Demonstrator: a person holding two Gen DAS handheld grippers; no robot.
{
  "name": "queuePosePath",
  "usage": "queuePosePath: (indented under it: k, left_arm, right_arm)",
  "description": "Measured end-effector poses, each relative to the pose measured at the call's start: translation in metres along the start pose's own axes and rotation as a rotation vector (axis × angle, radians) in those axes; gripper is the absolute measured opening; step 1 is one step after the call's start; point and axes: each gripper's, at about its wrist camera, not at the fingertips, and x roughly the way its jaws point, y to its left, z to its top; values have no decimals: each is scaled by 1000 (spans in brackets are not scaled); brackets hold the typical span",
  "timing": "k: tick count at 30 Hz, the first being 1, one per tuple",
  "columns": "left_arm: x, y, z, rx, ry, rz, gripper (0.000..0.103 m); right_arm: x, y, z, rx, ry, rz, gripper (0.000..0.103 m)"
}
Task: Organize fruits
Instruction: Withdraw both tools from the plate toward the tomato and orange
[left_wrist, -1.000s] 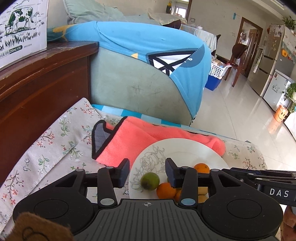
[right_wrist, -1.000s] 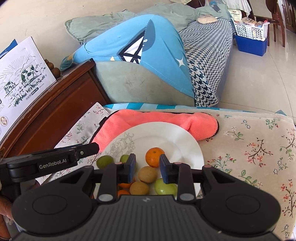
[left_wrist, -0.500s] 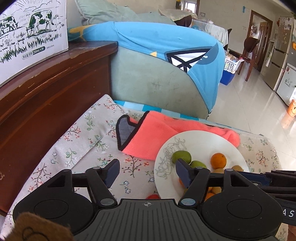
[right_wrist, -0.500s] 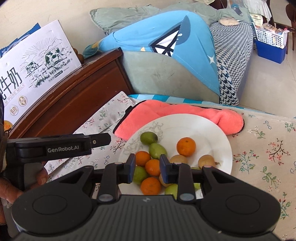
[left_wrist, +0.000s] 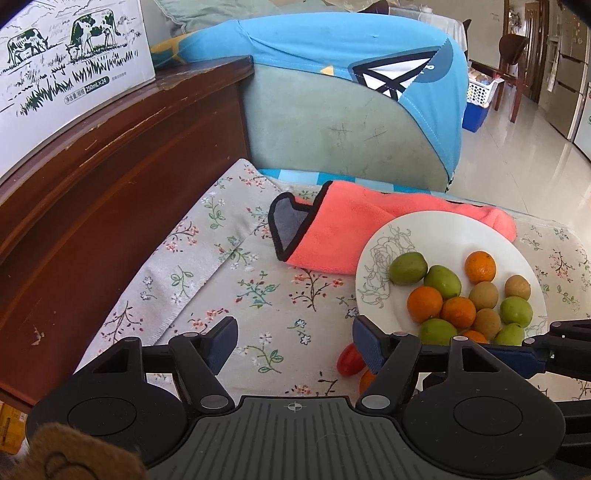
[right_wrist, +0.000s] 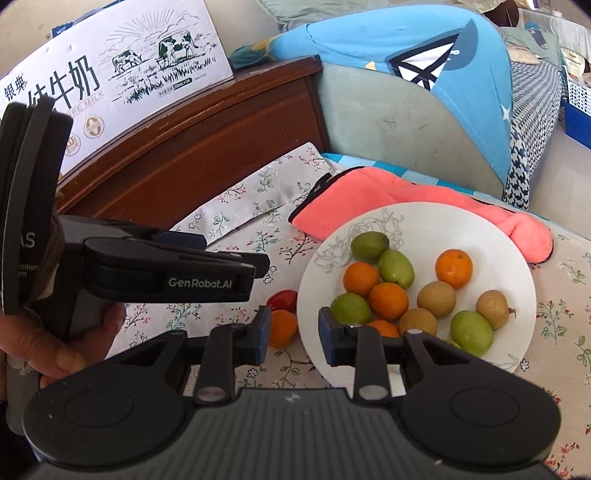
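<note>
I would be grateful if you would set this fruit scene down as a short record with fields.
surface: floral cloth
plate: white plate, far edge resting on a pink towel
on plate: orange fruits, green fruits, brown fruits
off plate: red fruit and stray orange fruit, on the cloth just left of the plate
left gripper: open, jaws have just been opening, nothing between them
right gripper: jaws close together, nothing held

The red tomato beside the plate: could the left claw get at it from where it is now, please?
Probably yes: the left claw is open and empty, the red tomato lies uncovered on the cloth by its right finger, needing a small sideways shift.
</note>
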Motion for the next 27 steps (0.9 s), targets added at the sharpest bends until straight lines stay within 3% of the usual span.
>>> queuePosePath:
  k: [10,18,27]
  left_arm:
    - [0,7,-5,4,14,13,77]
    - [1,38,-7,-137,46,4,78]
    - [5,46,-11,-146,59,2,78]
  right_arm:
    - [16,9,-4,-44,25,-3,30]
    - [24,19,-7,-107,28,-6,31]
    - [38,32,-12,-213,34,-44,31]
